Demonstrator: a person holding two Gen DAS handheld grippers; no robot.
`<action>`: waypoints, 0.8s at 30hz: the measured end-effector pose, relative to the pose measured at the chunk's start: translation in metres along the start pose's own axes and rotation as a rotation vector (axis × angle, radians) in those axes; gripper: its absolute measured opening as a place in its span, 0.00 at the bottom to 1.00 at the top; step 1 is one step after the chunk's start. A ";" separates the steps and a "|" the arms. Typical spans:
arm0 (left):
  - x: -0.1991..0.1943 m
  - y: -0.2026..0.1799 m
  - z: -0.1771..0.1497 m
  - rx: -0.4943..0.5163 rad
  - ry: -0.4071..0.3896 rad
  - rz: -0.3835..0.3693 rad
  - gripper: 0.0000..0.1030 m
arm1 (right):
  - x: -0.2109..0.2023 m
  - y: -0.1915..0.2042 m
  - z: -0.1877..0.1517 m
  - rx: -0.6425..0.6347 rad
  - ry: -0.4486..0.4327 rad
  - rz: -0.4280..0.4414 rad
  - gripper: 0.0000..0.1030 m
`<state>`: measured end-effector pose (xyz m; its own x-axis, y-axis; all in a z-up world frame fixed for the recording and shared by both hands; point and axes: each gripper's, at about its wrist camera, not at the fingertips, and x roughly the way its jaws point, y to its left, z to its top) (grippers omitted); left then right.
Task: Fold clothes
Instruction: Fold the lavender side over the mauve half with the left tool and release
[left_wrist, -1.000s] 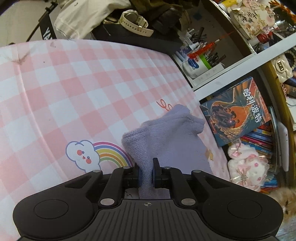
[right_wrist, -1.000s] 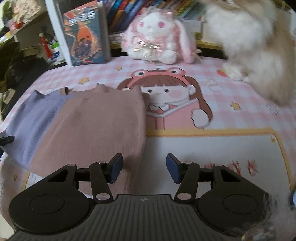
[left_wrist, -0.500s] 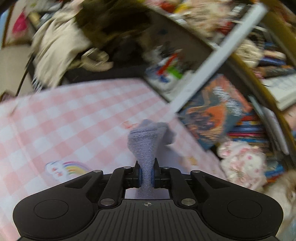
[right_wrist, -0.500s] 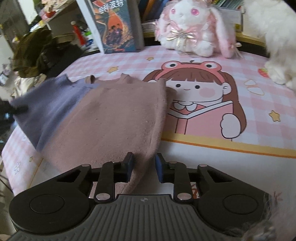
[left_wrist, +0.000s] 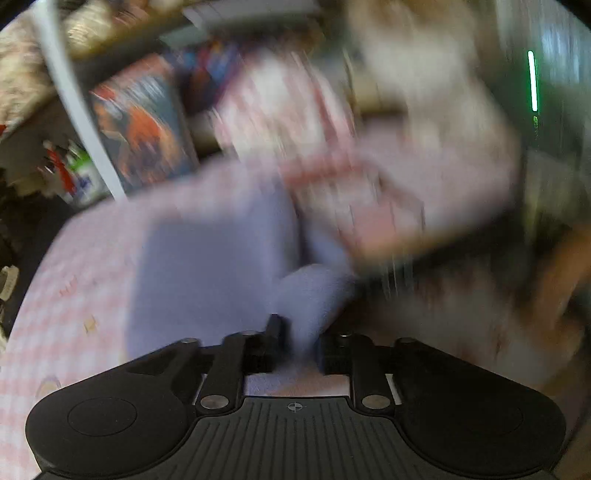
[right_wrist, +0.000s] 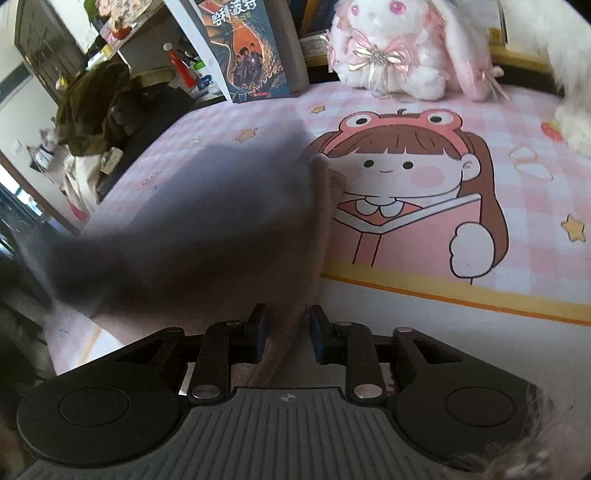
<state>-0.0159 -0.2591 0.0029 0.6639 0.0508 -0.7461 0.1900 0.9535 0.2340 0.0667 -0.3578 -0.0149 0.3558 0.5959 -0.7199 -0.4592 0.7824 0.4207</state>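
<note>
A knit garment, lavender on one side and dusty pink on the other, lies on the pink checked cloth (right_wrist: 517, 147). My left gripper (left_wrist: 298, 341) is shut on its lavender part (left_wrist: 207, 266), lifted and swung across; that view is badly blurred. In the right wrist view the lavender part (right_wrist: 207, 214) is a dark blur over the pink part. My right gripper (right_wrist: 286, 326) is shut on the pink part's near edge (right_wrist: 284, 343), low over the cloth.
A book (right_wrist: 247, 48) and a pink plush rabbit (right_wrist: 402, 48) stand at the far edge. White fur (right_wrist: 569, 74) shows at the right. Dark clothes (right_wrist: 96, 107) are piled on the left, past the cloth's edge.
My left gripper has swung right, carrying the lavender part over the pink part. My right gripper closed on the pink edge half a second ago and still holds it.
</note>
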 end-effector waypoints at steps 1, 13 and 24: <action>0.003 -0.004 -0.001 0.012 0.004 0.006 0.33 | -0.003 -0.004 0.000 0.009 0.003 0.008 0.33; -0.050 0.042 -0.005 -0.298 -0.171 -0.238 0.64 | -0.048 -0.041 0.012 0.244 -0.065 0.201 0.73; -0.066 0.100 -0.017 -0.525 -0.337 -0.076 0.76 | -0.023 -0.025 0.022 0.384 0.046 0.383 0.85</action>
<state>-0.0528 -0.1619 0.0651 0.8703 -0.0380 -0.4911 -0.0779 0.9738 -0.2134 0.0883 -0.3872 0.0035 0.1815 0.8493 -0.4957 -0.2154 0.5262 0.8226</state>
